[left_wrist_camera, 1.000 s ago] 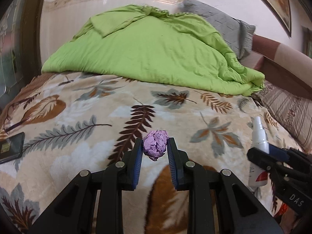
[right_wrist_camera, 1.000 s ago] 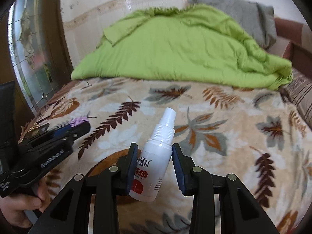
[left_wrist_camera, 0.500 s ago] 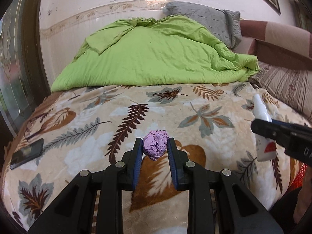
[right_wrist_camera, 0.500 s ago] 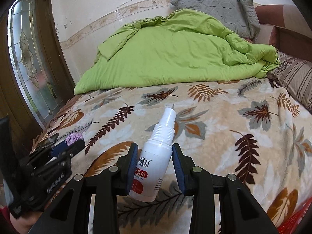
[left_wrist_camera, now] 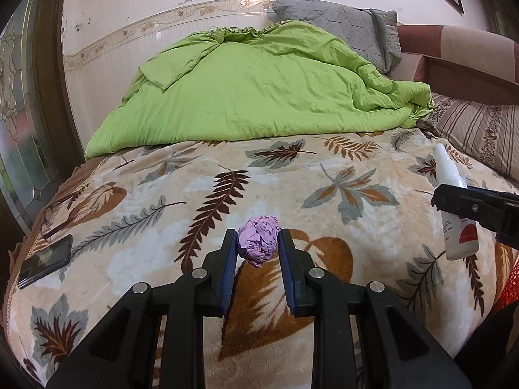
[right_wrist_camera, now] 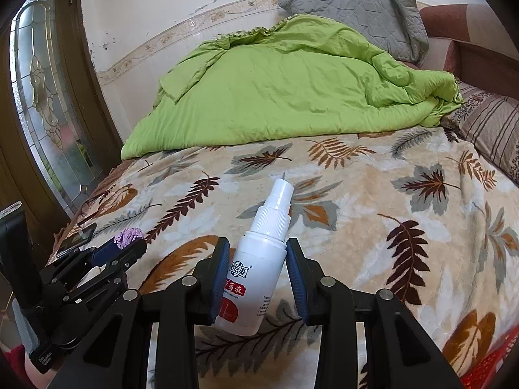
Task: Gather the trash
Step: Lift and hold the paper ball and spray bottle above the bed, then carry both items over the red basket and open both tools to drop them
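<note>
Between the blue pads of our left gripper (left_wrist_camera: 256, 253) sits a crumpled purple paper ball (left_wrist_camera: 258, 241), pinched lightly at its sides; our right gripper (right_wrist_camera: 256, 275) is clamped on the body of a white spray bottle (right_wrist_camera: 256, 265), nozzle tilted forward. Both loads hang above the leaf-print blanket (left_wrist_camera: 324, 175), clear of it. A red mesh basket (right_wrist_camera: 489, 366) peeks in at the lower right edge, probably the bin. We should keep both grips steady, carry low and level toward it, and release only once over its opening. The green duvet (left_wrist_camera: 259, 97) and a phone (left_wrist_camera: 45, 261) lie well apart.
</note>
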Demonstrator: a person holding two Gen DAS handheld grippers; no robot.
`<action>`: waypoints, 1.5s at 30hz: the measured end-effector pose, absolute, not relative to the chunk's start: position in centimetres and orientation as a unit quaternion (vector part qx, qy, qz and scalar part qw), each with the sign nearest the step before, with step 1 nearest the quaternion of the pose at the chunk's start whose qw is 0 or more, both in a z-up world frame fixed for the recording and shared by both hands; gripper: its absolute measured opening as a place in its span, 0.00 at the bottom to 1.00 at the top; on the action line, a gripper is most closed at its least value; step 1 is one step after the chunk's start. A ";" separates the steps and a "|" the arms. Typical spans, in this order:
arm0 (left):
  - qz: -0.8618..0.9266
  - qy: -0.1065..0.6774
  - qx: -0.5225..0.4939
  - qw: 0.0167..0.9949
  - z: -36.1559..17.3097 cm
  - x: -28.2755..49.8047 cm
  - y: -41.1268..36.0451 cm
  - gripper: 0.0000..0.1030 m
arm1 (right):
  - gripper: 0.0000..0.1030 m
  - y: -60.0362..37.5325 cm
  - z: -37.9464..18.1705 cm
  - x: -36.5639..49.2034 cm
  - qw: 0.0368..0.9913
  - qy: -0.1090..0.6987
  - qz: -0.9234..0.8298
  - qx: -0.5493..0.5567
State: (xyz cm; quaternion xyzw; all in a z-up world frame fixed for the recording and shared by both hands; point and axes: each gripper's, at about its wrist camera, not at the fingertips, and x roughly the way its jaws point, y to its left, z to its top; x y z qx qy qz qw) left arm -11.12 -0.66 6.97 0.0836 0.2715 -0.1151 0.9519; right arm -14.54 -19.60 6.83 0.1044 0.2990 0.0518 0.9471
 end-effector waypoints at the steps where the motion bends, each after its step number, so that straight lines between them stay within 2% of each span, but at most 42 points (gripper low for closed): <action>1: -0.114 0.271 0.084 0.952 7.0 -11.1 -0.6 0.24 | 0.37 -19.6 6.8 -14.5 0.947 0.300 0.051 0.105; 20: -0.119 0.274 0.076 0.951 6.9 -10.5 -0.3 0.24 | 0.37 -18.3 6.5 -14.1 0.948 0.304 0.054 0.083; 28: -0.230 0.279 0.020 0.932 8.1 -11.6 -1.7 0.24 | 0.37 -20.3 7.5 -15.6 0.948 0.292 0.049 0.120; 36: -0.359 0.272 0.016 0.893 10.6 -15.9 -8.1 0.23 | 0.37 -27.9 9.5 -23.4 0.946 0.274 -0.006 0.171; 45: -0.532 0.299 0.064 0.789 12.6 -23.6 -22.2 0.24 | 0.37 -40.0 10.2 -35.4 0.925 0.274 -0.160 0.210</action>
